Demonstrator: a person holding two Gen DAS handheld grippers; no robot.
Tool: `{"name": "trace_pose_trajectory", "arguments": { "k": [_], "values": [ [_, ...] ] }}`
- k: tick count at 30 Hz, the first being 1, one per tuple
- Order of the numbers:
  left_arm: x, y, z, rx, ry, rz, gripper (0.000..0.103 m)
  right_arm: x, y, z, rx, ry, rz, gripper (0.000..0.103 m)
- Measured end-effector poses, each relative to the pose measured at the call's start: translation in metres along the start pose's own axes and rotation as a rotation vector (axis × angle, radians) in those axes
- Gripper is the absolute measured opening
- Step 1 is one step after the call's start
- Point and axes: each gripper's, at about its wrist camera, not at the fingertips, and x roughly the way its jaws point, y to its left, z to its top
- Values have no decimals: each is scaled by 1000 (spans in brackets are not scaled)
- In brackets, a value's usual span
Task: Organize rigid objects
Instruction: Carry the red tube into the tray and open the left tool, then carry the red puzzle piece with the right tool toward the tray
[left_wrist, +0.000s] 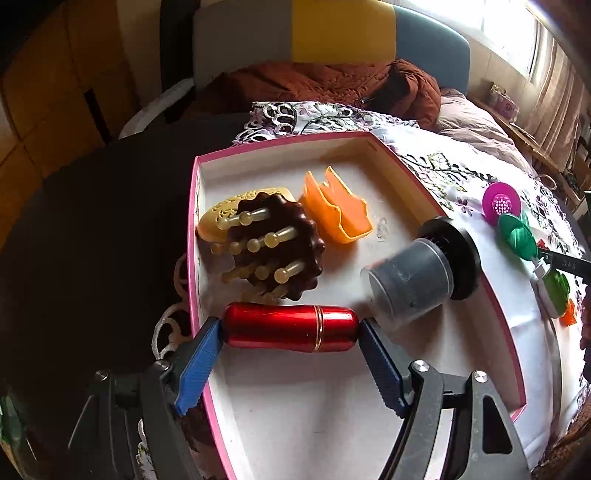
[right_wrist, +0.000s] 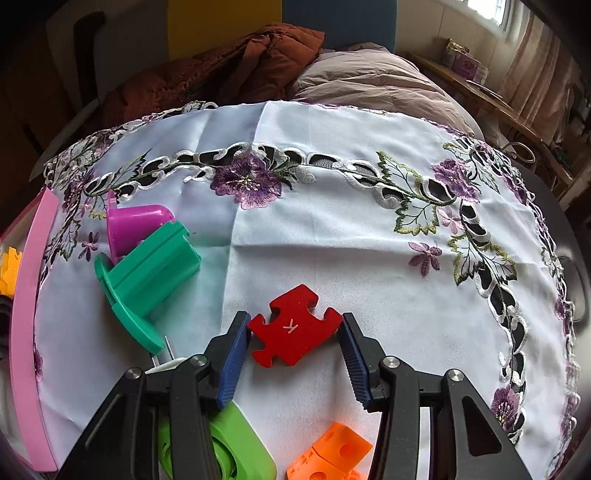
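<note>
My left gripper is shut on a red metal cylinder, held crosswise over the near part of a pink-rimmed white box. In the box lie a brown massage brush with yellow knobs, an orange plastic piece and a black and grey cup-like part. My right gripper has its blue pads against both sides of a red puzzle-shaped piece that lies on the embroidered tablecloth.
A teal flanged part and a purple strainer cup lie left of the right gripper. A green object and an orange block lie under it. The box's pink edge is far left. A bed lies behind.
</note>
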Motion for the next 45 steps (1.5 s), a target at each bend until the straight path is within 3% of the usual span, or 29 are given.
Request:
{"name": "trace_pose_trajectory", "arguments": {
  "k": [20, 38, 45],
  "values": [
    [-69, 0, -45, -47, -116, -12, 82, -2, 1, 0, -3, -7, -8, 49],
    [-89, 0, -61, -57, -117, -39, 82, -8, -5, 1, 18, -38, -35, 49],
    [-90, 1, -65, -58, -109, -35, 82, -26, -11, 6, 54, -119, -17, 49]
  ]
}}
